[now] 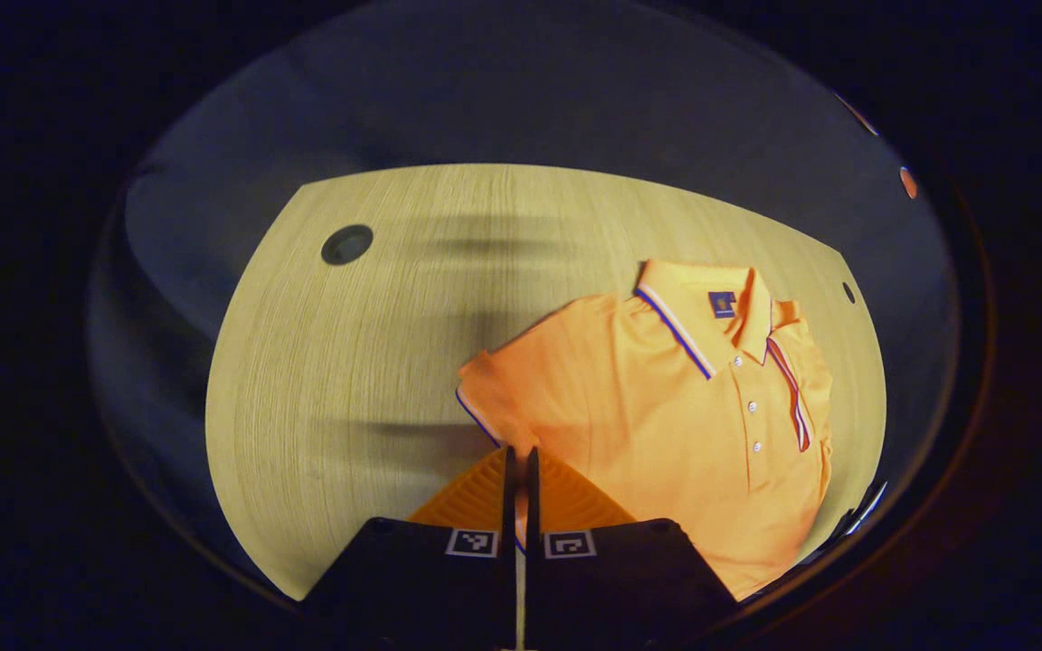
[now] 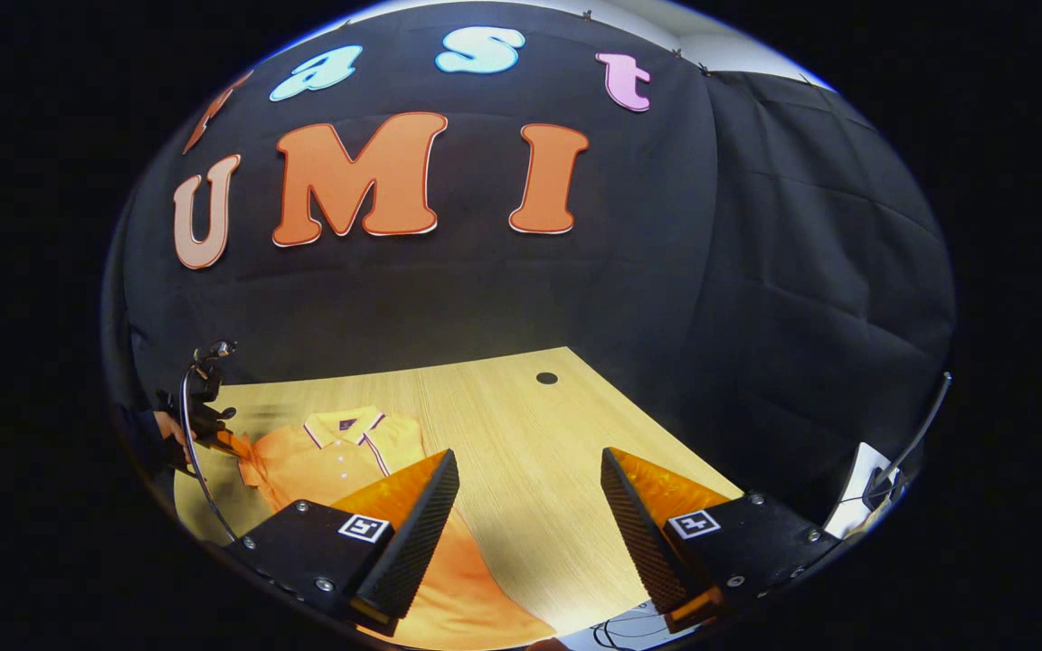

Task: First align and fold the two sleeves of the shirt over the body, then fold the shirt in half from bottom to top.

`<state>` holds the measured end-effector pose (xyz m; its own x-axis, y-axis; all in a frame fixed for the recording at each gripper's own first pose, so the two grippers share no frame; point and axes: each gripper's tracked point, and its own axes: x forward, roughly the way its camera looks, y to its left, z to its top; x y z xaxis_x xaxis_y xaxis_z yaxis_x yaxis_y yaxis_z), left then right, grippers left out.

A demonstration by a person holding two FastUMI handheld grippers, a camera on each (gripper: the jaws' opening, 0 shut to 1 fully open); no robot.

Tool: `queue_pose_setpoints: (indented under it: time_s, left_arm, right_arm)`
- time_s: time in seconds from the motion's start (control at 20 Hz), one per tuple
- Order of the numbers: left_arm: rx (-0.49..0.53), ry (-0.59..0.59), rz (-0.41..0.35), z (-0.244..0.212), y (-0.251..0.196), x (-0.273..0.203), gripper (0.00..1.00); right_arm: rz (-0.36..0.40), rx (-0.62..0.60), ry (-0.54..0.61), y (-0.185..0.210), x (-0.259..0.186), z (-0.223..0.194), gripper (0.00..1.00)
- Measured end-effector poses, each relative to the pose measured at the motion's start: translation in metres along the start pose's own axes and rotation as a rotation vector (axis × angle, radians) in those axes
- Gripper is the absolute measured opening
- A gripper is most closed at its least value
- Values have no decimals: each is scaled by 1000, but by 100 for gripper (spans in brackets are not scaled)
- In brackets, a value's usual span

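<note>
An orange polo shirt lies face up on the wooden table, collar toward the far side. My left gripper is shut on the edge of the near sleeve, whose blue trim runs in between the fingers. The other sleeve lies folded over the body with its striped cuff beside the button placket. In the right gripper view the shirt sits at the left, with the left gripper and a hand at its sleeve. My right gripper hangs open above the table, holding nothing.
The table has round cable holes. Black cloth walls stand close behind and beside it. A white sheet and cables lie past the table's right edge. Bare wood stretches to the left of the shirt.
</note>
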<state>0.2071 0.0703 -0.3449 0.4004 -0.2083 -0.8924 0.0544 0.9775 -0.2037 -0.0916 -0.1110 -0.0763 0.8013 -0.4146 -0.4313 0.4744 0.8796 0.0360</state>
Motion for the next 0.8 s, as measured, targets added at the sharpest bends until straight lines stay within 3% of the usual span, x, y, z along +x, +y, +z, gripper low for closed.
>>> queue_pose_setpoints:
  time_s: [0.25,0.4,0.5,0.65,0.8]
  left_arm:
    - [115,-65,-114,26,-57,-8,5]
    - [158,-91,-222,34,-100,-7,7]
    - [148,-83,-308,32,-125,-9,22]
    - [148,-97,-340,31,-135,-19,100]
    - [165,-169,-306,38,-128,-35,99]
  right_arm:
    - [-2,3,2,-3,3,1,96]
    - [-6,7,16,-5,6,-2,96]
    - [-4,9,20,-5,8,-3,96]
    - [-2,5,16,-4,9,-3,96]
    - [17,2,5,0,13,-1,96]
